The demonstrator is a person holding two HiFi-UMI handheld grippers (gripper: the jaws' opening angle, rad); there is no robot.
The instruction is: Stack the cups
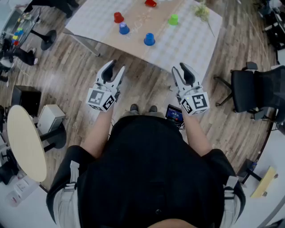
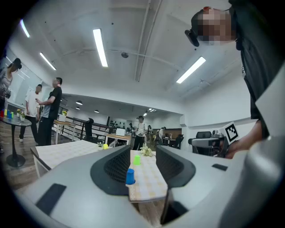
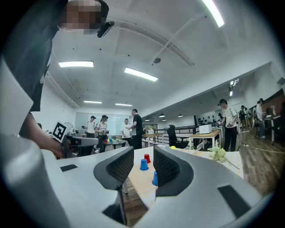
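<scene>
Several small cups stand on the checked table (image 1: 187,40) ahead: two blue cups (image 1: 149,39) (image 1: 124,29), two red cups (image 1: 118,17) (image 1: 150,3) and a green cup (image 1: 173,19). All stand apart, none stacked. My left gripper (image 1: 113,71) and right gripper (image 1: 180,72) hover over the floor short of the table's near edge, both open and holding nothing. The left gripper view shows a blue cup (image 2: 129,176) and the green cup (image 2: 137,160) far off between the jaws. In the right gripper view, a blue cup (image 3: 143,164), a red cup (image 3: 147,158) and a half-hidden blue cup (image 3: 154,178) appear.
A sprig of flowers (image 1: 201,11) lies at the table's far right. A black office chair (image 1: 254,91) stands to the right, a round pale table (image 1: 26,142) and a small box (image 1: 51,118) to the left. People stand in the background (image 3: 133,127) (image 2: 48,113).
</scene>
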